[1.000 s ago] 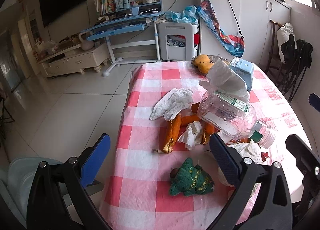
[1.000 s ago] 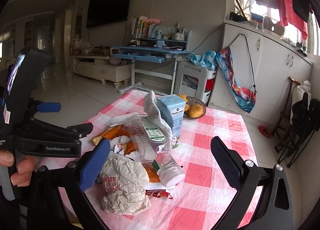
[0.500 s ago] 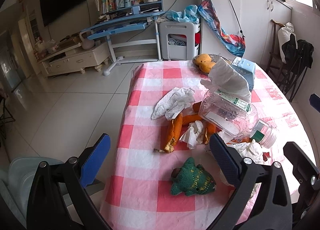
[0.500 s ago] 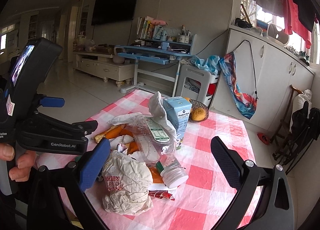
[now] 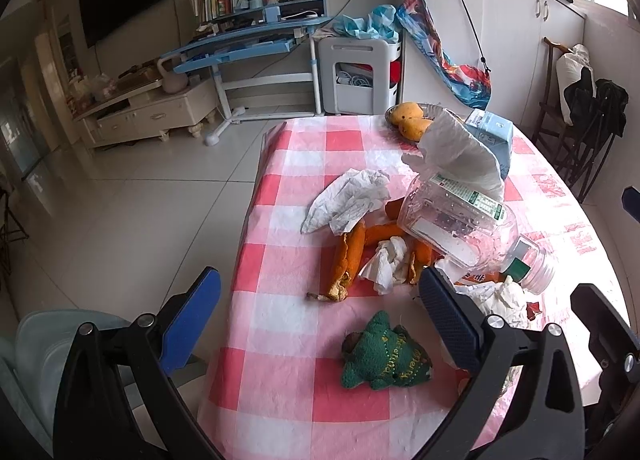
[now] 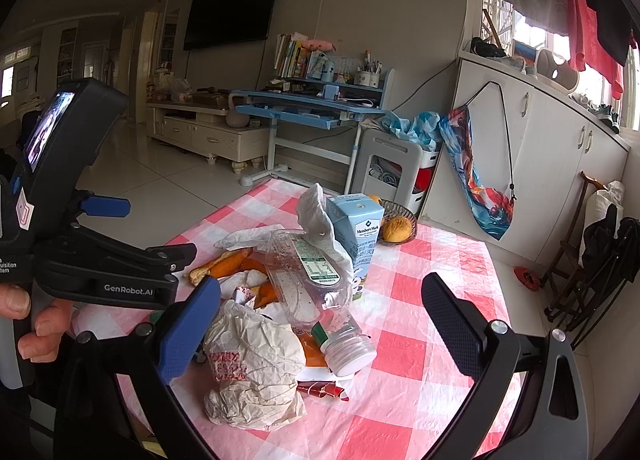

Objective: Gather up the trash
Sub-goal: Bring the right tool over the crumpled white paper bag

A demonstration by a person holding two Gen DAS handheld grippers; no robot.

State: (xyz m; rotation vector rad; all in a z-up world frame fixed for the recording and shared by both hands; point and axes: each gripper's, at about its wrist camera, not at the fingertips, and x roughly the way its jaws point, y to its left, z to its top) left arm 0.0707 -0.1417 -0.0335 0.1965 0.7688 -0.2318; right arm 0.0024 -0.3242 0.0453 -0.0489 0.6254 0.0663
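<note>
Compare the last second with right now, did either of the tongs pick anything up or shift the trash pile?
Nothing was grasped or let go. The right tongs rose and pulled back slightly, so the trash pile looks smaller and lower in that view. The left tongs barely drifted. Both stay open and empty. The plastic bottle, orange peels, crumpled paper bag and milk carton lie as before.

On the table [image 5: 288, 344], the plastic bottle [image 5: 460, 219] lies atop the peels [image 5: 352, 256], with the milk carton [image 5: 494, 131] and fruit basket [image 6: 396, 219] behind it, the crumpled paper bag [image 6: 256, 364] before its cap, and the plush toy [image 5: 384, 358] nearest the table's front edge.
</note>
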